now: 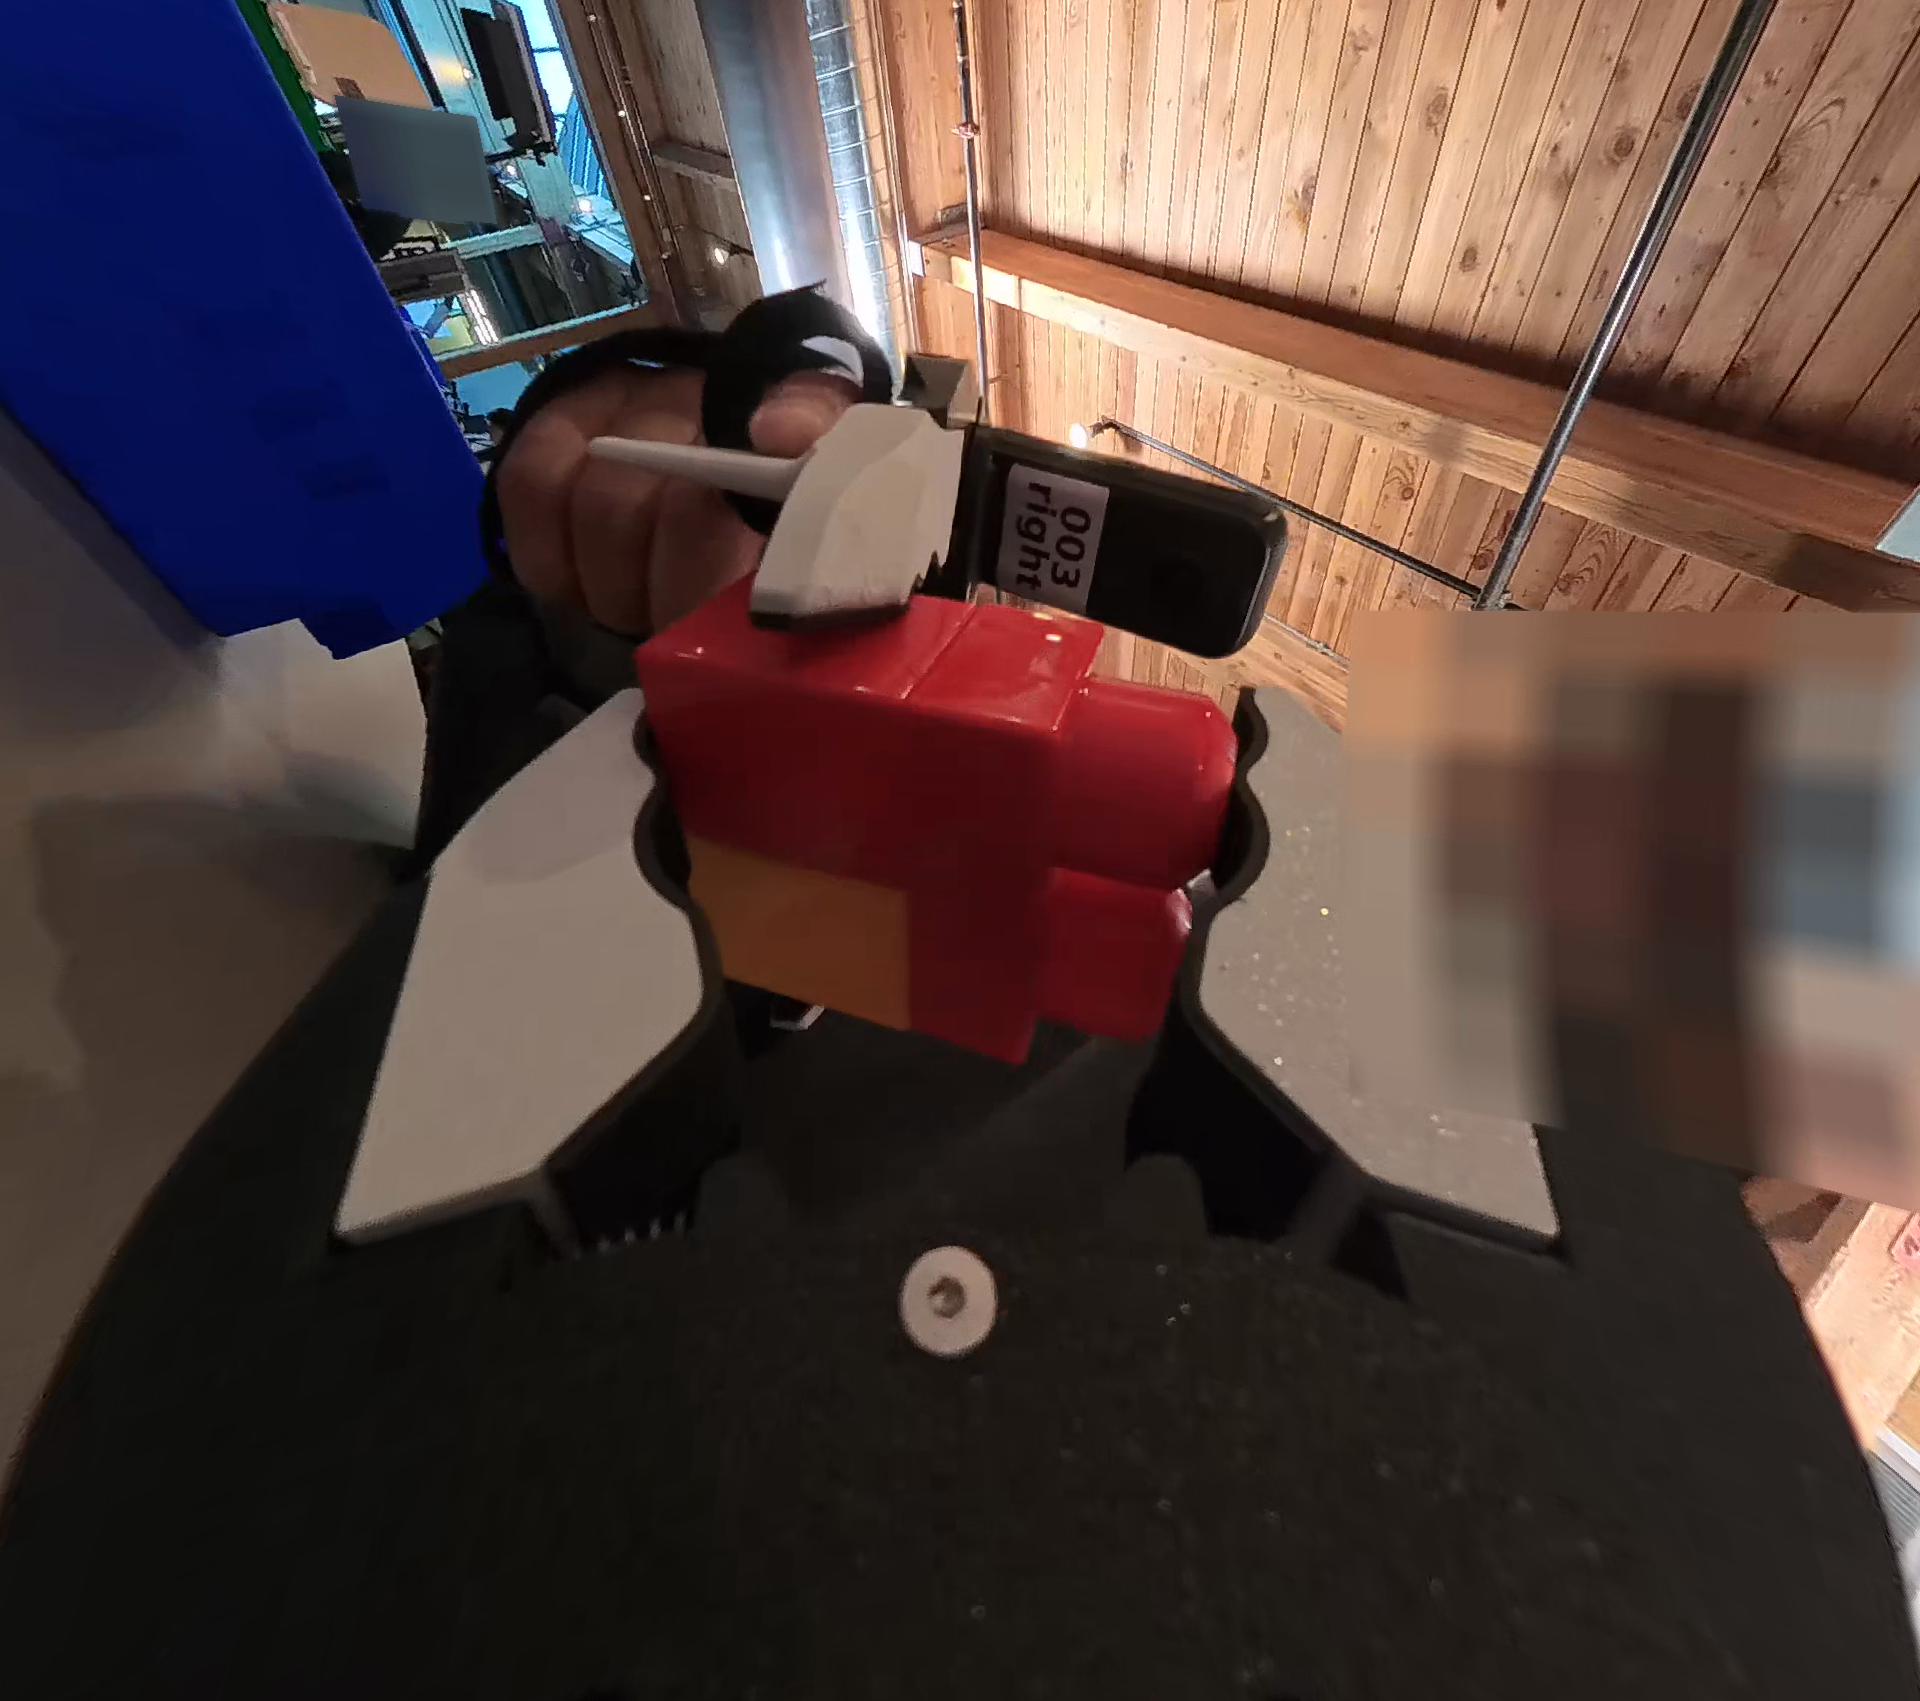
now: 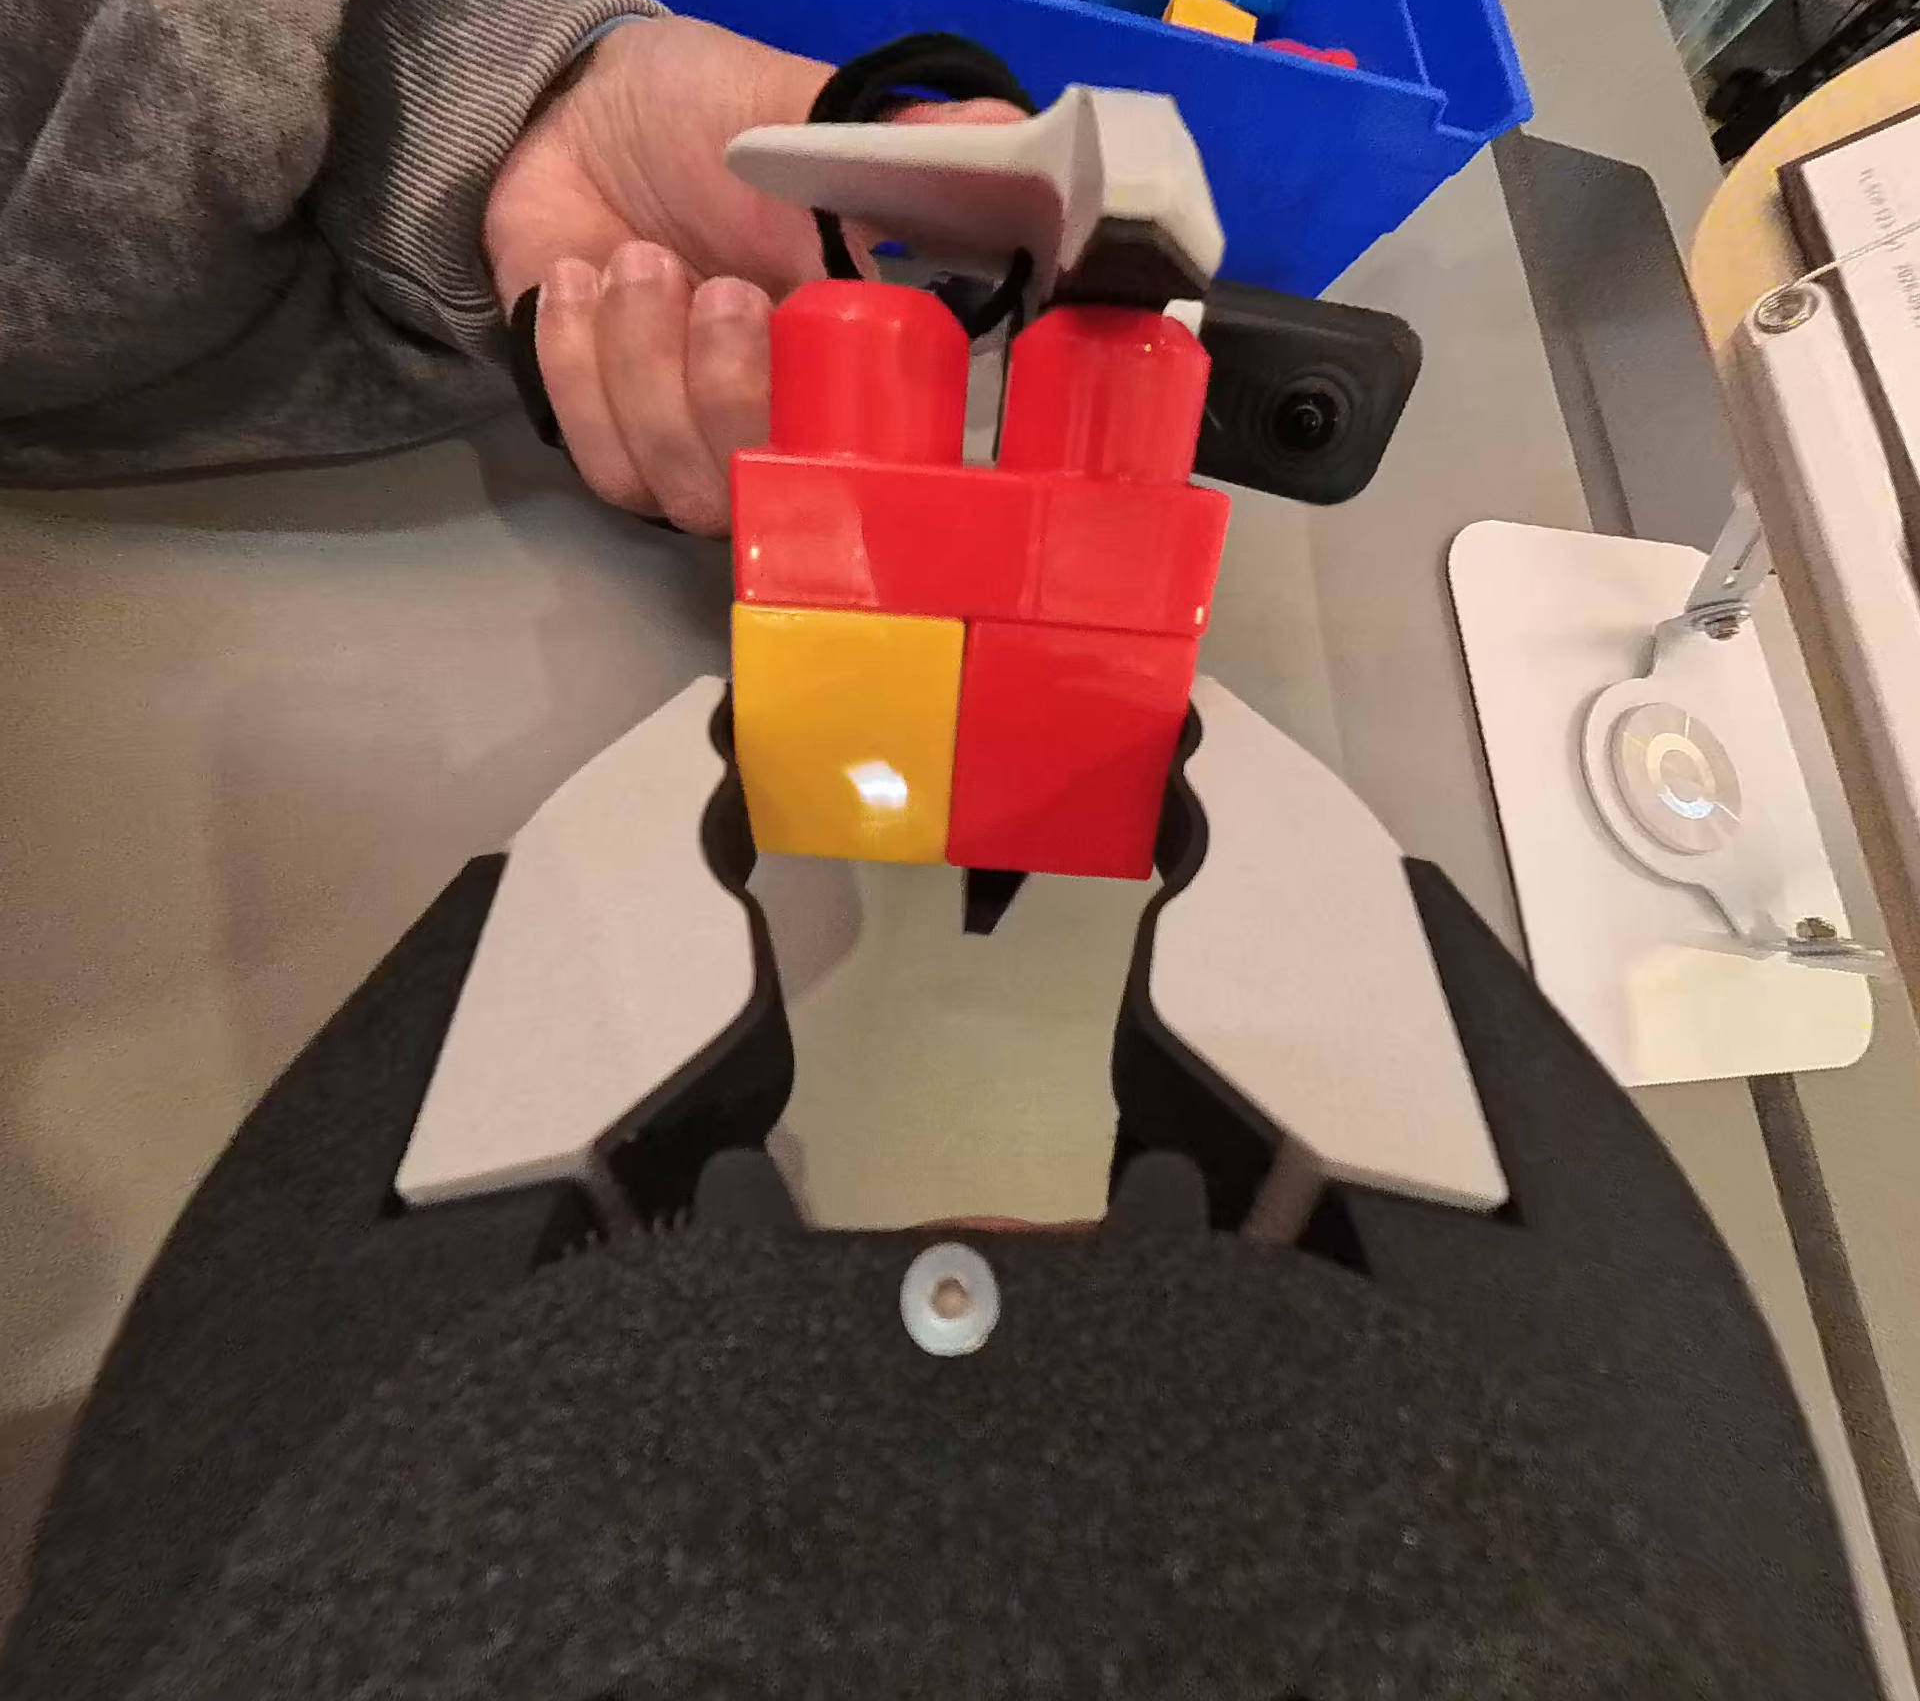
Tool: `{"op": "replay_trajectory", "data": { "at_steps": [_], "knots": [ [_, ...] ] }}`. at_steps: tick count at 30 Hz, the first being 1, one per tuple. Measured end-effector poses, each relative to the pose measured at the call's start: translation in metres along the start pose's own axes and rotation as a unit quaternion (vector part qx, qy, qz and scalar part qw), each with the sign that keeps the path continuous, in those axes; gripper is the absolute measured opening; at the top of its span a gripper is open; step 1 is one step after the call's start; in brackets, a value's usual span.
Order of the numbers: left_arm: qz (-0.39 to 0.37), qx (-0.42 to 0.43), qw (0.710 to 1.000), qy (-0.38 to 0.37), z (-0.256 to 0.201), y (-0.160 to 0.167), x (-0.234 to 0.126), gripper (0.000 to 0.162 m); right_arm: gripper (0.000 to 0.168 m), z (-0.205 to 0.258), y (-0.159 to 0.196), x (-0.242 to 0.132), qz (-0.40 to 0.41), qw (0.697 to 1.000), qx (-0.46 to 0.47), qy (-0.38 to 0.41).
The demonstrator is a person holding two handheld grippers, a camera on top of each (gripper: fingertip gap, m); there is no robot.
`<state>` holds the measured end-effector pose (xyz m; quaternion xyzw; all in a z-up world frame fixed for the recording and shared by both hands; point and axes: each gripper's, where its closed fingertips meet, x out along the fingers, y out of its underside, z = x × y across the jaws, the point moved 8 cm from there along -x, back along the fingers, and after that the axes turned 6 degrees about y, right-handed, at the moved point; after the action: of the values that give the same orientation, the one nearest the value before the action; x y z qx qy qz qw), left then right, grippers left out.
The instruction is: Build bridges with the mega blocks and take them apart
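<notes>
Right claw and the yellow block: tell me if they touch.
Touching. In the right wrist view the right claw has its left finger pressed against the yellow block.

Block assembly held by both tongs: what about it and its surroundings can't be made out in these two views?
- Left wrist view: the yellow block is mostly hidden behind the red blocks and the left tongs.
- Left wrist view: a mosaic patch covers the right side.
- Right wrist view: the blue bin is cut off by the top edge; its full contents are unseen.
- Right wrist view: the assembly's underside faces away.
</notes>
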<state>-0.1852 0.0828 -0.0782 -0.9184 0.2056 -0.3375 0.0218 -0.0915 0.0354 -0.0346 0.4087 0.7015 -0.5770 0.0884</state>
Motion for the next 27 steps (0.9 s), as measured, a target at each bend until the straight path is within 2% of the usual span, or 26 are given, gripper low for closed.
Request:
{"op": "replay_trajectory", "data": {
  "at_steps": [1,5,8,14,16,19,22,27],
  "knots": [
    [-0.002,-0.001,1.000,-0.001,0.000,0.000,0.000,0.100,0.077,0.000,0.001,0.001,0.001,1.000,0.002,0.000],
    [-0.002,-0.002,1.000,0.003,0.001,0.001,-0.001,0.100,0.077,0.000,0.001,0.000,0.003,1.000,0.012,-0.001],
    [0.013,0.007,1.000,0.000,-0.003,0.001,-0.001,0.100,0.085,0.001,0.001,-0.002,0.002,1.000,0.029,-0.011],
    [0.016,0.001,1.000,-0.017,0.001,0.003,-0.002,0.100,0.089,-0.005,-0.013,-0.014,-0.038,0.996,0.070,-0.025],
    [0.009,-0.002,1.000,-0.028,0.004,0.002,-0.002,0.100,0.086,-0.006,-0.017,-0.013,-0.028,0.998,0.064,0.001],
    [-0.005,-0.005,0.999,-0.038,0.007,0.001,-0.003,0.102,0.073,0.000,-0.019,-0.006,0.005,0.999,0.040,0.017],
    [-0.026,0.001,0.998,-0.054,0.007,-0.001,-0.006,0.100,0.072,0.003,-0.020,-0.001,0.029,0.998,0.028,0.053],
    [-0.037,0.027,0.997,-0.055,-0.001,0.000,0.001,0.104,0.072,0.008,-0.022,-0.012,0.000,0.995,0.030,0.099]
  ]
}}
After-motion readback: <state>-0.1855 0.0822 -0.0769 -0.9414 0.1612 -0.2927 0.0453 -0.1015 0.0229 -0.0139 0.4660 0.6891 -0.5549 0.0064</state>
